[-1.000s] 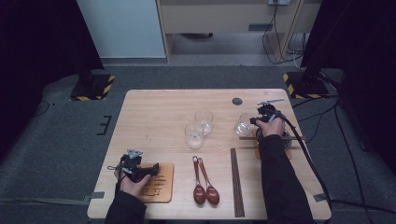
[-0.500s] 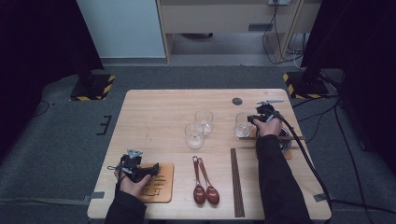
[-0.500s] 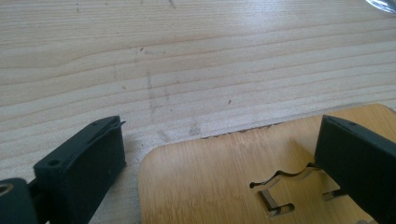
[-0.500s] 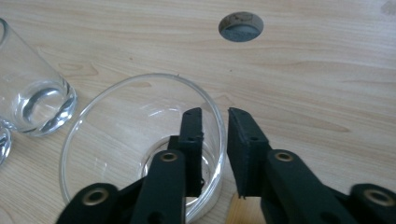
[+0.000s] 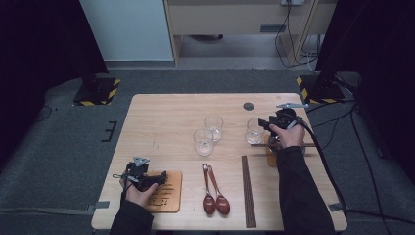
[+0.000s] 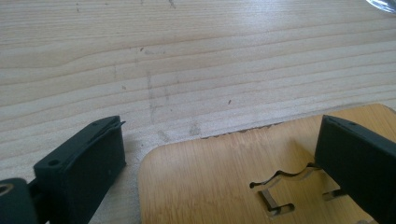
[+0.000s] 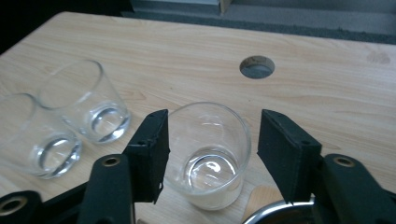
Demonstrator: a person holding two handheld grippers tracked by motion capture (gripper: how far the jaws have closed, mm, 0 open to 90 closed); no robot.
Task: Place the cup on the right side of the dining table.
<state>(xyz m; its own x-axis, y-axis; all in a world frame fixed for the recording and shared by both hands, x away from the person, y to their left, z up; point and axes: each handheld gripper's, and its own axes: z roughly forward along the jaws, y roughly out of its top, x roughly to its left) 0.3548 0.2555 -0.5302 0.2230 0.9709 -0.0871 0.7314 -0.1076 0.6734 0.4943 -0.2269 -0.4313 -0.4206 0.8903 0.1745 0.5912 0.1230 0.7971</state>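
A clear empty glass stands upright on the table's right half. My right gripper sits just to its right. In the right gripper view the glass stands between the two black jaws of that gripper, with a gap on each side. The jaws have just been opening and nothing presses on the glass. My left gripper rests at the front left, open over the edge of a wooden coaster. In the left gripper view its jaws stand wide apart above the coaster, holding nothing.
Two more empty glasses stand at mid-table. Two brown spoons and dark chopsticks lie near the front edge. A second coaster lies under my right wrist. A round hole sits in the tabletop behind.
The right gripper's jaws have spread apart off the glass, which stays standing on the table, and the right hand has lifted slightly. The left hand has not moved.
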